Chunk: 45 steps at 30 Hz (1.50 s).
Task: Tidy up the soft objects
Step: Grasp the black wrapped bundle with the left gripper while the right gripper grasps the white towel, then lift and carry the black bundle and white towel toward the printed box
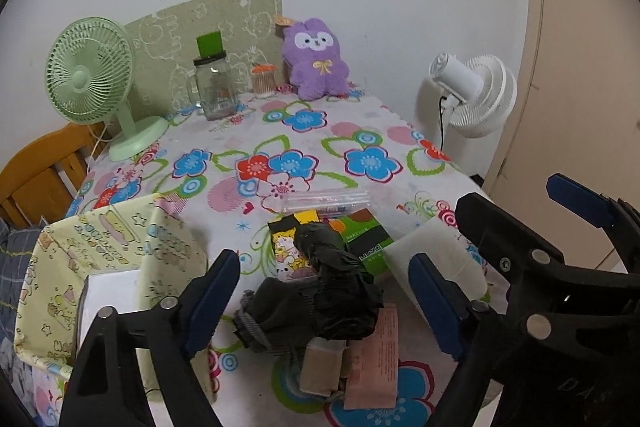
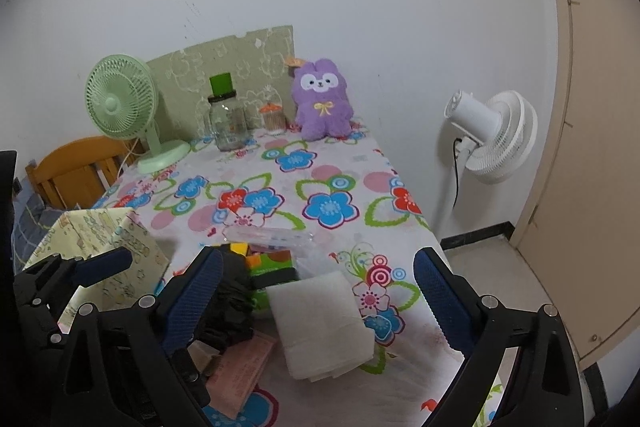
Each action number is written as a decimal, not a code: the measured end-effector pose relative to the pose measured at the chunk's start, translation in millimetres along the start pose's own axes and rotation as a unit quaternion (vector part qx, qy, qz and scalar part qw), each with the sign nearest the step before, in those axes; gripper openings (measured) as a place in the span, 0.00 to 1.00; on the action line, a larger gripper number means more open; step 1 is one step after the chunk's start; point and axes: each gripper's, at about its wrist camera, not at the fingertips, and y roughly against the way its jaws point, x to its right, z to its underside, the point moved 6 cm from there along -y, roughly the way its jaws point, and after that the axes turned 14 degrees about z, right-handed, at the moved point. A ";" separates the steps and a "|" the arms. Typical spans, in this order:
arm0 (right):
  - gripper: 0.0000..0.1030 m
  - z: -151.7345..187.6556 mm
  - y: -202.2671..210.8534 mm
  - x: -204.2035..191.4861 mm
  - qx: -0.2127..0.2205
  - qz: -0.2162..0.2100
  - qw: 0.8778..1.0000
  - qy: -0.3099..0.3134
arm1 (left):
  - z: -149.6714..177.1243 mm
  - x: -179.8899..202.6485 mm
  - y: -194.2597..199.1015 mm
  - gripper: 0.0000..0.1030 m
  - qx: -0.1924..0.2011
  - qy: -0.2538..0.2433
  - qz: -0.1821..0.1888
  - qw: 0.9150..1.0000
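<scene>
A crumpled black cloth (image 1: 340, 287) lies on the flowered tablecloth (image 1: 304, 143) between the blue pads of my left gripper (image 1: 326, 299), which is open and not touching it. The right wrist view shows the same cloth (image 2: 230, 291) behind the left finger of my right gripper (image 2: 320, 303). That gripper is open around a folded white pad (image 2: 320, 323), also seen in the left wrist view (image 1: 436, 255), without pressing on it. A purple plush (image 1: 316, 63) sits upright at the far wall. A yellow patterned fabric box (image 1: 112, 267) stands at the near left.
Under the black cloth lie a pink packet (image 1: 376, 359), a green carton (image 1: 368, 239) and a clear pen case (image 1: 328, 203). A green fan (image 1: 92, 83), a glass jar (image 1: 214, 87) and a wooden chair (image 1: 40, 171) stand left; a white fan (image 1: 476, 95) stands beyond the table's right edge.
</scene>
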 end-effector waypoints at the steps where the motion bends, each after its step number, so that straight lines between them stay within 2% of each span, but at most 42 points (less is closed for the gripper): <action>1: 0.95 1.9 -3.6 0.7 -0.004 0.000 1.000 0.000 | 0.8 0.3 -4.5 0.80 -0.005 -0.001 0.001 1.000; 11: 0.95 18.7 -39.0 2.7 -0.052 -0.005 0.999 -0.002 | 11.8 -4.1 -37.5 0.70 -0.051 0.007 0.007 0.999; 19: 0.95 30.3 -61.7 -2.2 -0.088 -0.020 0.996 0.004 | 20.8 -6.9 -54.6 0.45 -0.078 0.017 0.024 0.997; 34: 0.95 52.3 -96.6 -13.5 -0.147 -0.039 0.988 0.004 | 30.5 -3.8 -65.9 0.33 -0.098 0.003 0.035 0.995; 35: 0.93 53.9 -98.8 -14.5 -0.153 -0.042 0.987 0.001 | 30.6 -4.3 -66.4 0.33 -0.099 0.004 0.035 0.994; 37: 0.84 56.1 -101.0 -16.3 -0.164 -0.051 0.985 -0.005 | 30.3 -4.4 -66.9 0.32 -0.099 0.004 0.036 0.994; 39: 0.70 59.7 -102.3 -18.3 -0.178 -0.067 0.982 -0.017 | 30.4 -4.5 -66.9 0.32 -0.099 0.004 0.036 0.994; 40: 0.66 60.7 -102.2 -19.4 -0.183 -0.074 0.980 -0.022 | 30.3 -4.3 -66.8 0.32 -0.099 0.003 0.037 0.994; 45: 0.45 57.2 -95.0 -24.4 -0.177 -0.076 0.981 -0.016 | 28.3 -2.7 -64.1 0.30 -0.094 0.001 0.041 0.995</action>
